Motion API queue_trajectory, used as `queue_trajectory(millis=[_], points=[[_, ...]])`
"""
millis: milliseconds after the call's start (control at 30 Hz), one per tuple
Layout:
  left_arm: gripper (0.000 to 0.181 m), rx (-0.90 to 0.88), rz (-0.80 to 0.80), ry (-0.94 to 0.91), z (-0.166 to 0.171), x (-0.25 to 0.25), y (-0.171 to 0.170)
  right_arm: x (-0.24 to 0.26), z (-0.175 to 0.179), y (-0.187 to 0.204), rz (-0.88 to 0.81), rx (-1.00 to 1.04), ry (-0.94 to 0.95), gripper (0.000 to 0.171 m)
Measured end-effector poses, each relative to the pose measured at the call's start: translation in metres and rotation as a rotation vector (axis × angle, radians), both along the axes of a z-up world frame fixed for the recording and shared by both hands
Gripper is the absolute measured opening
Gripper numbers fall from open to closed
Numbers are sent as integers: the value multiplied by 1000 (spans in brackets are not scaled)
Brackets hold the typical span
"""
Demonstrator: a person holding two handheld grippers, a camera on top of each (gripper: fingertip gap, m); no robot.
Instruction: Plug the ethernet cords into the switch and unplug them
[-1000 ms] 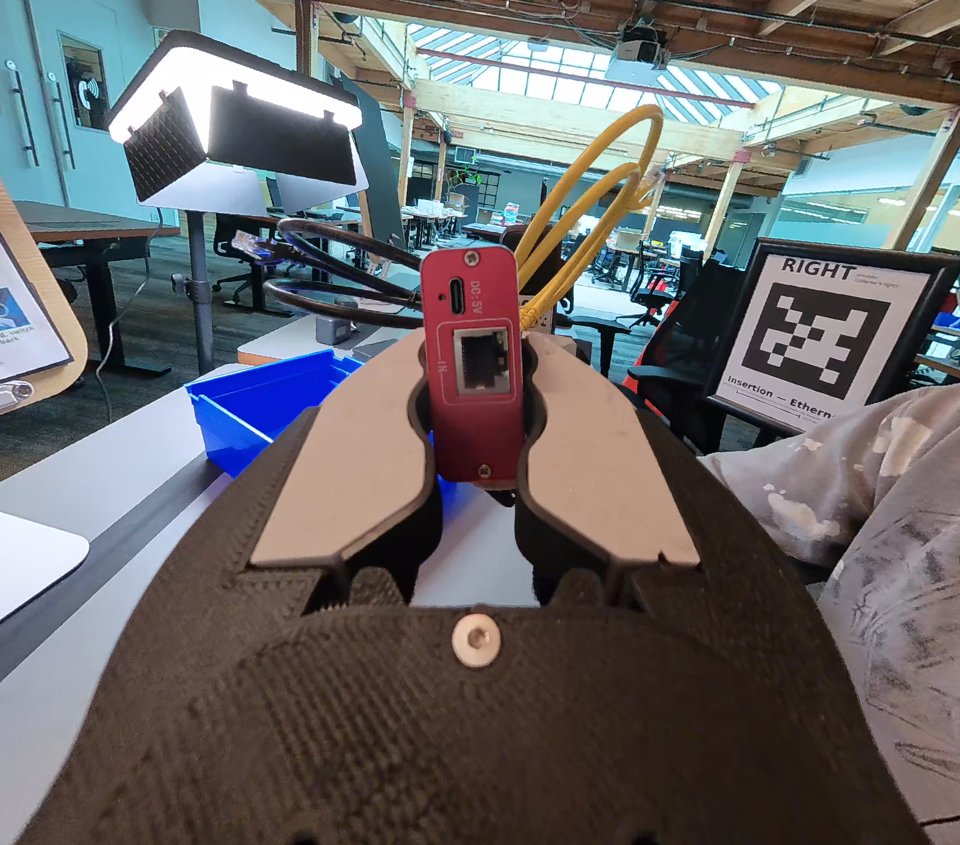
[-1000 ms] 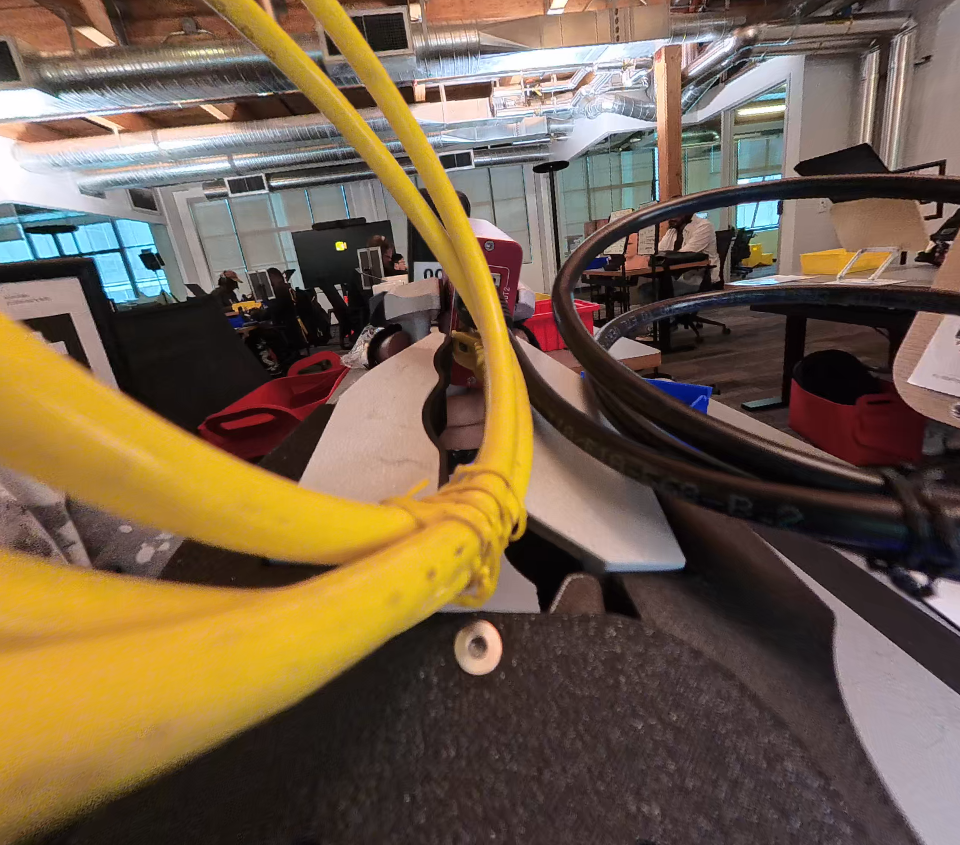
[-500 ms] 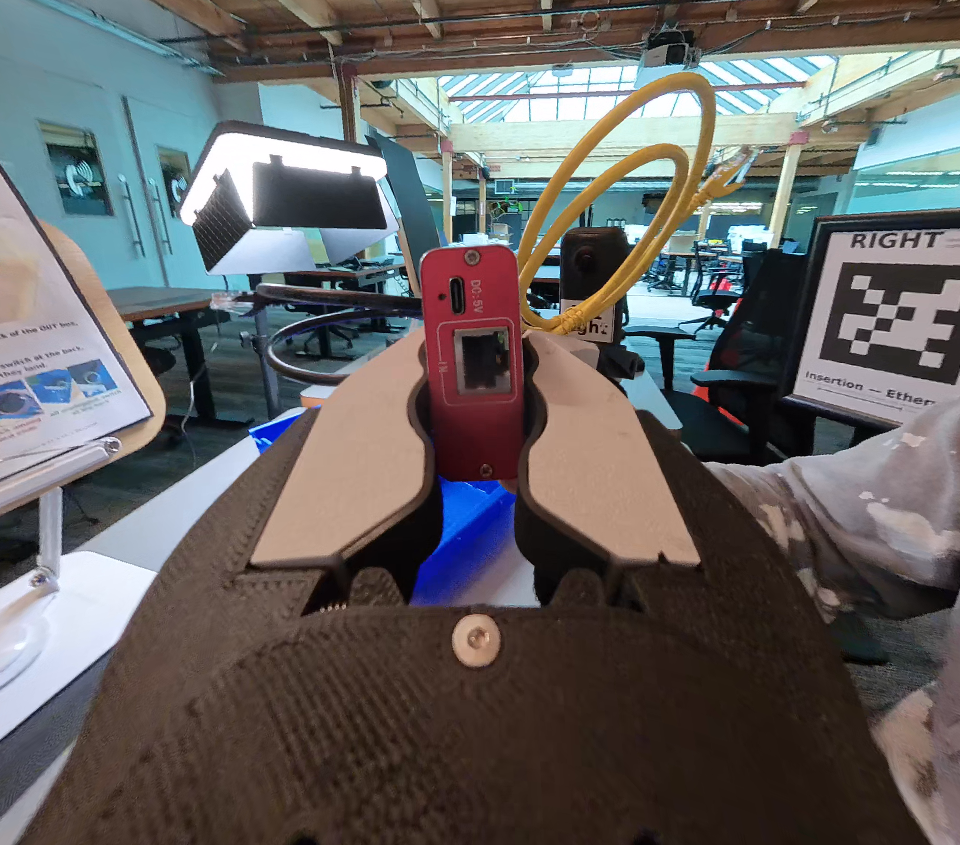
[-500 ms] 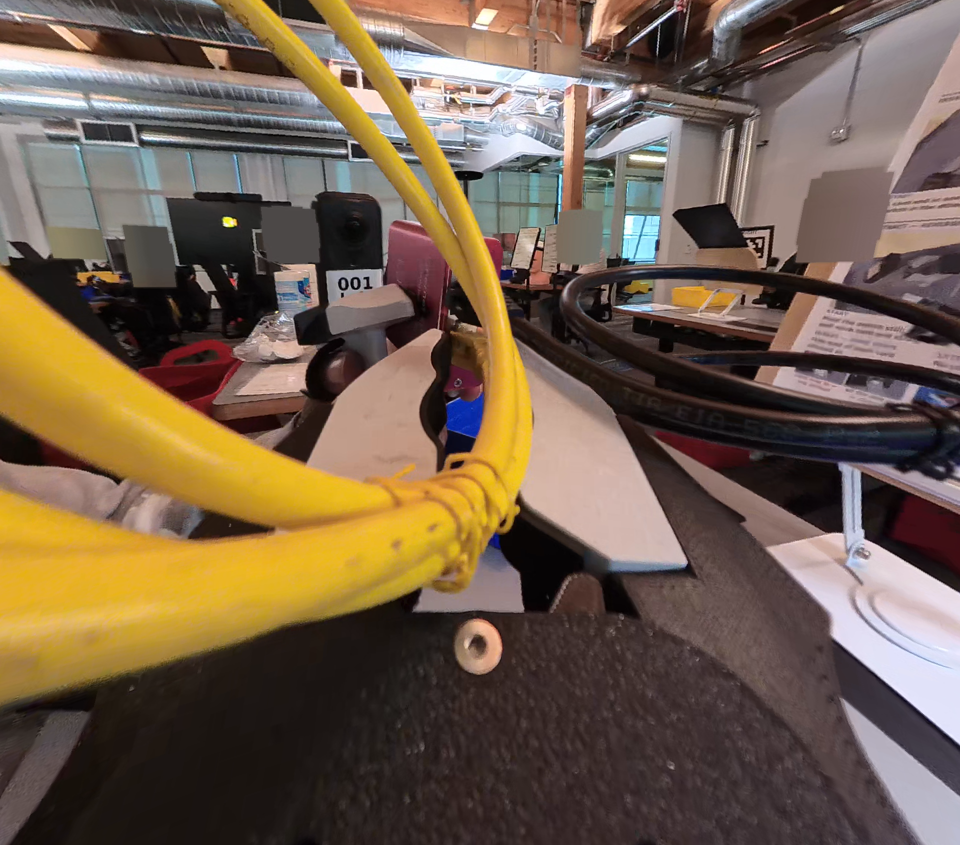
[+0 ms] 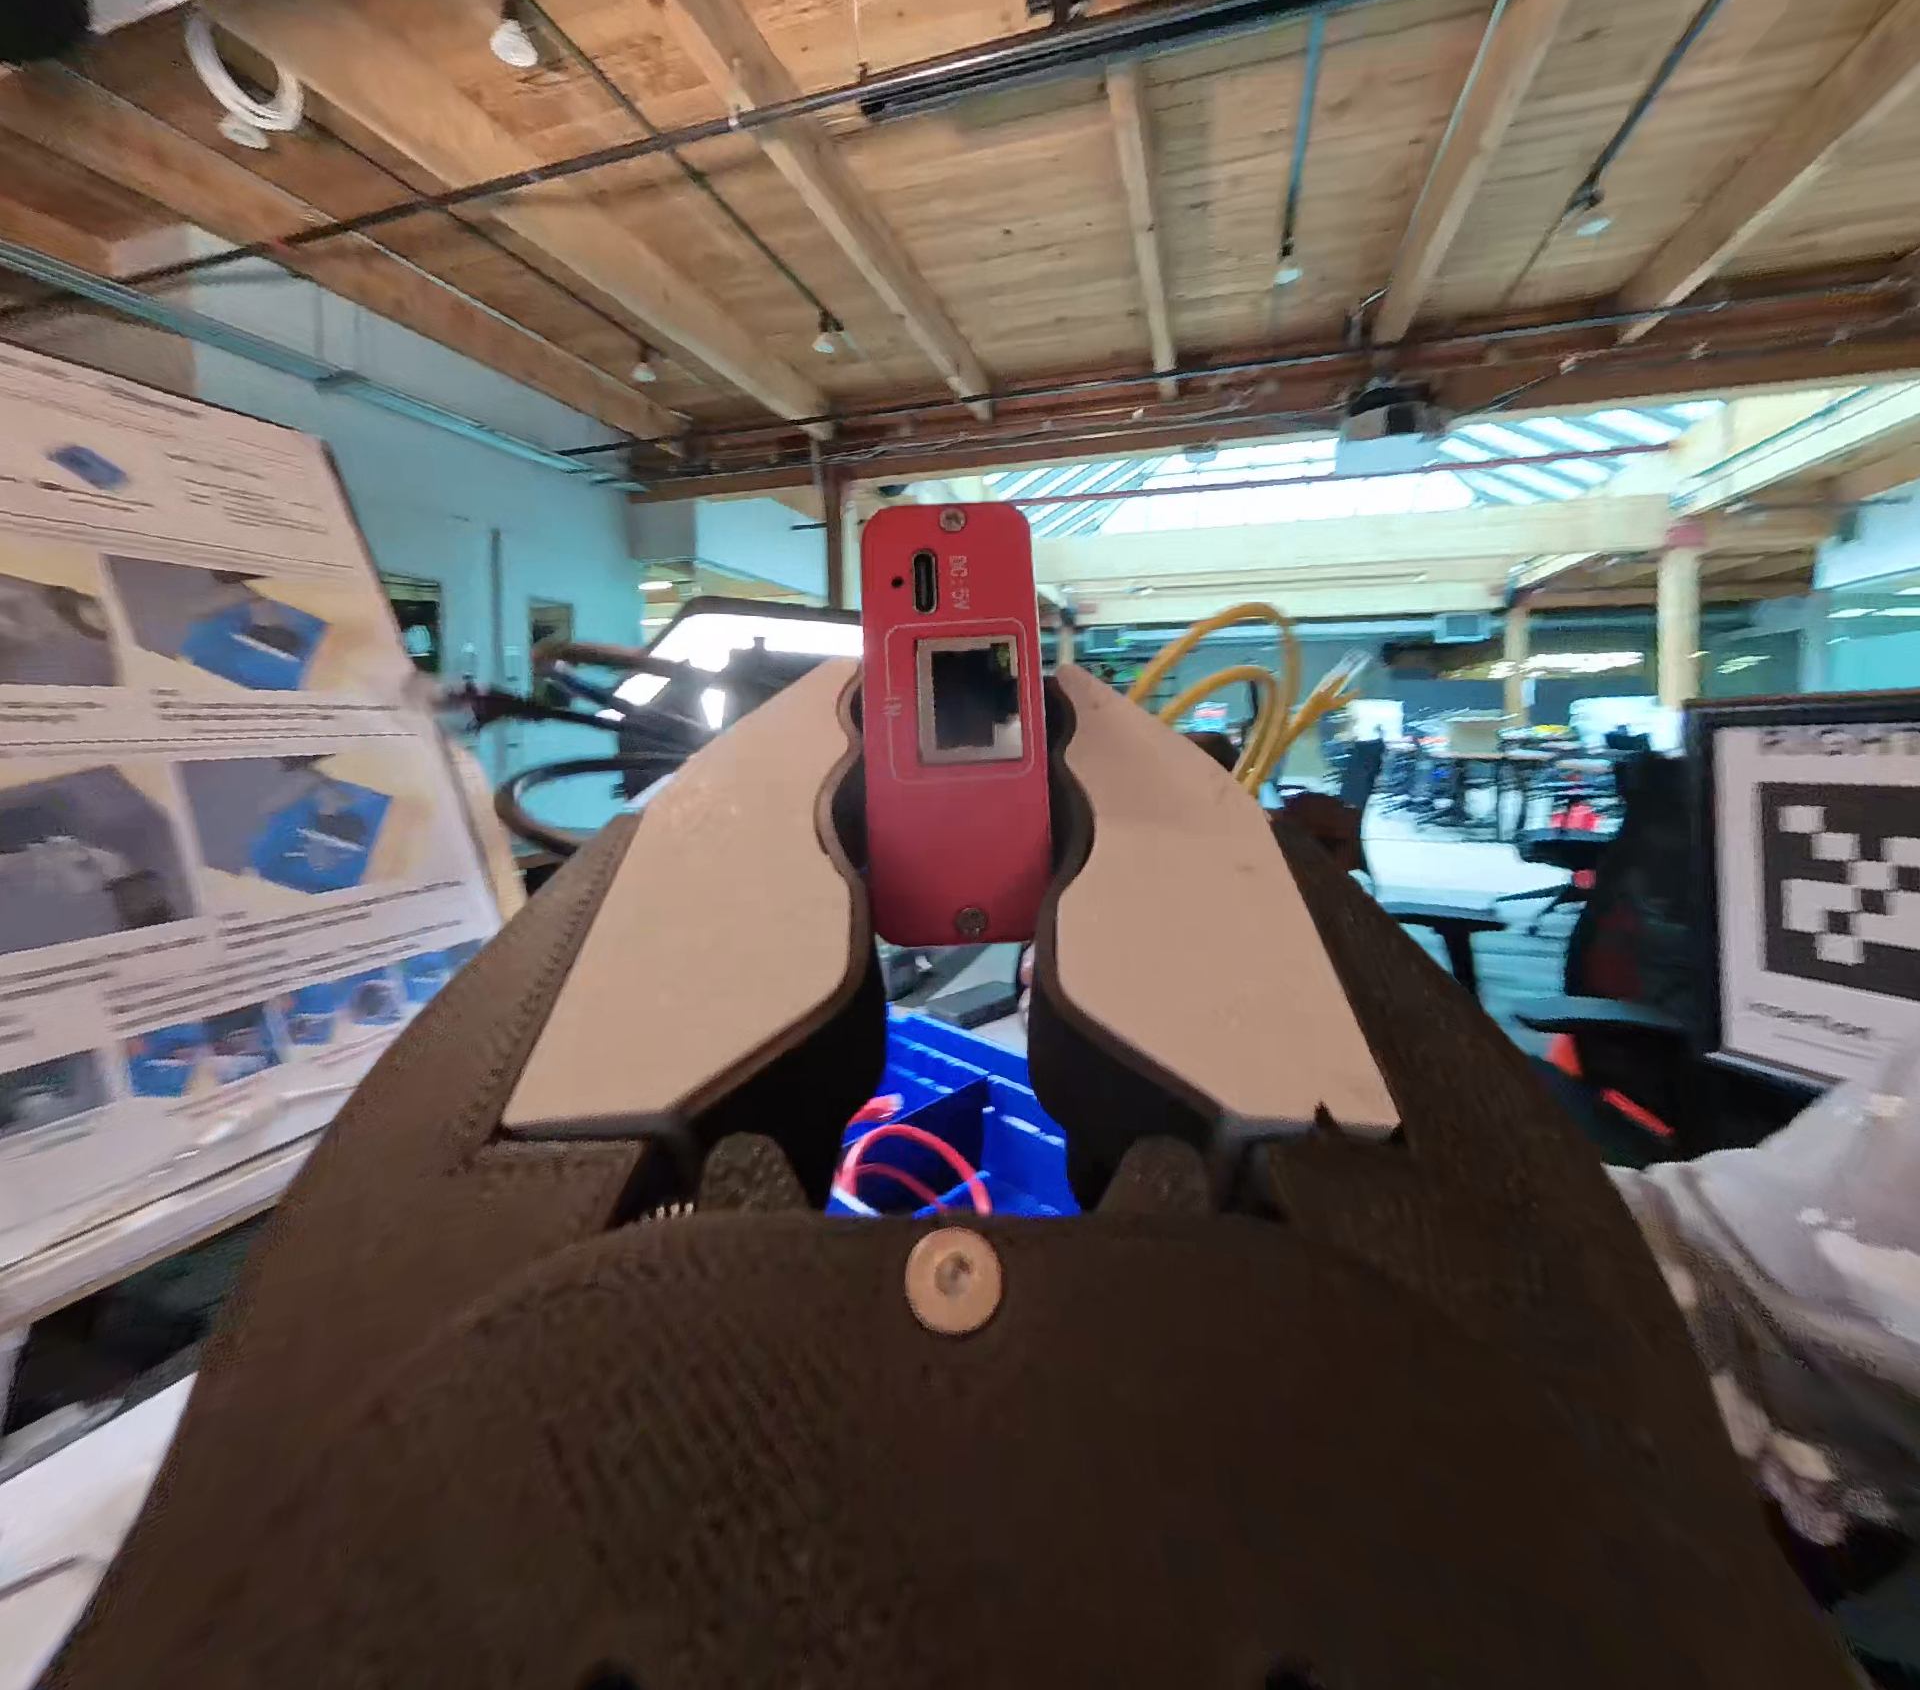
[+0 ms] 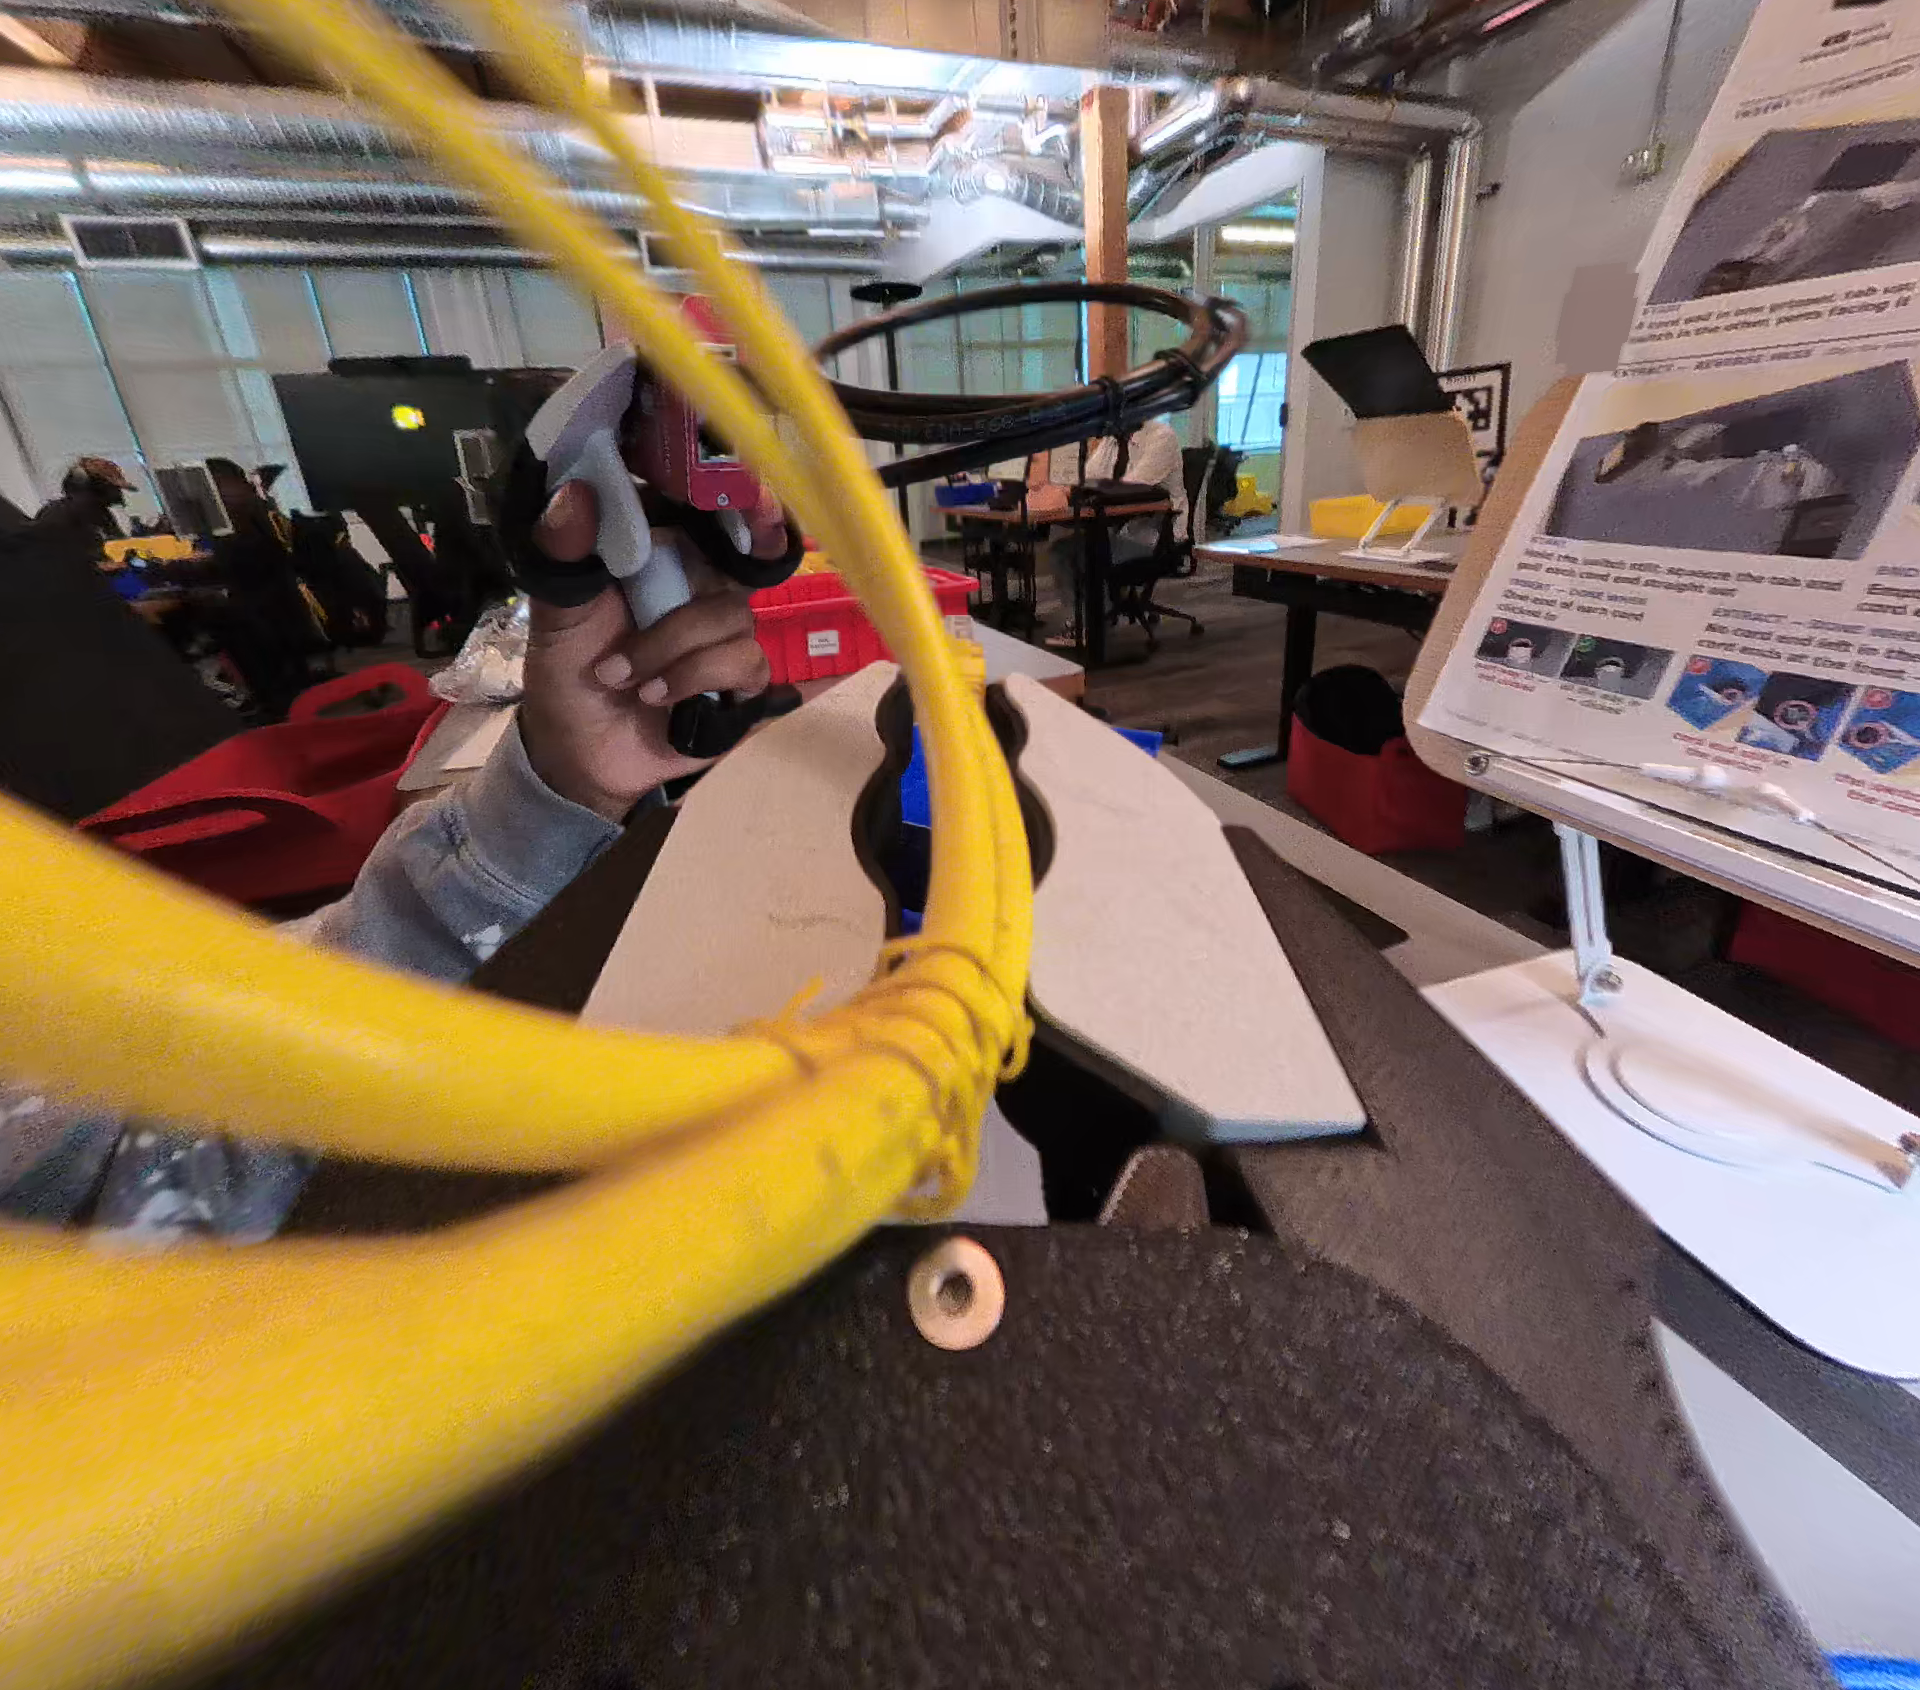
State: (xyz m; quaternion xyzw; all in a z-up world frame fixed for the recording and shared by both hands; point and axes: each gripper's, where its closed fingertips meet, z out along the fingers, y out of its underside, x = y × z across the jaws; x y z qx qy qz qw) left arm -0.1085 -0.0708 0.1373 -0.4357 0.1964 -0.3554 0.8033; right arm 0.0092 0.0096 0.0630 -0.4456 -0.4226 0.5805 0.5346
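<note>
My left gripper is shut on a red switch and holds it upright in the air. The empty port on the switch's end faces the camera. The right wrist view shows this gripper farther off, held by a hand, with the switch in it. A coiled black cord hangs at the switch's far side; where it joins is hidden. My right gripper is shut on the yellow cord near its plug. Its tied coil loops close over the camera. The yellow coil shows behind the switch, apart from it.
A blue bin with red wires sits on the table under the left gripper. An instruction board on a stand is on the right of the right wrist view and on the left of the left wrist view. A framed marker sign stands at right.
The right gripper has drawn back from the switch with the yellow cord, so the two grippers are now apart. The left gripper has tilted upward with the switch. The black coil stayed by the switch.
</note>
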Motion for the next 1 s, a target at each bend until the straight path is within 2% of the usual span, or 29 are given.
queue_trajectory(millis=[100,167,300,367,533,767,933,1000], points=[[30,-12,12,-51,3,-17,1,12,-6,25,-42,-66,-77,12],[30,-19,33,-83,5,-31,0,33,-20,56,-159,-81,-178,12],[30,-16,43,-106,9,-45,-4,80,-68,112,-330,-137,-519,12],[30,-14,53,-98,10,-48,-6,106,-100,127,-345,-172,-753,12],[30,-19,31,-87,12,-43,-6,153,-159,123,-160,-384,-1127,13],[30,-41,9,-46,8,-28,-2,214,-205,129,-106,-569,-1592,11],[30,-41,6,-26,7,-26,-3,237,-221,141,-129,-483,-1882,14],[30,-42,6,-27,7,-27,-4,238,-217,148,-137,-426,-1925,24]])
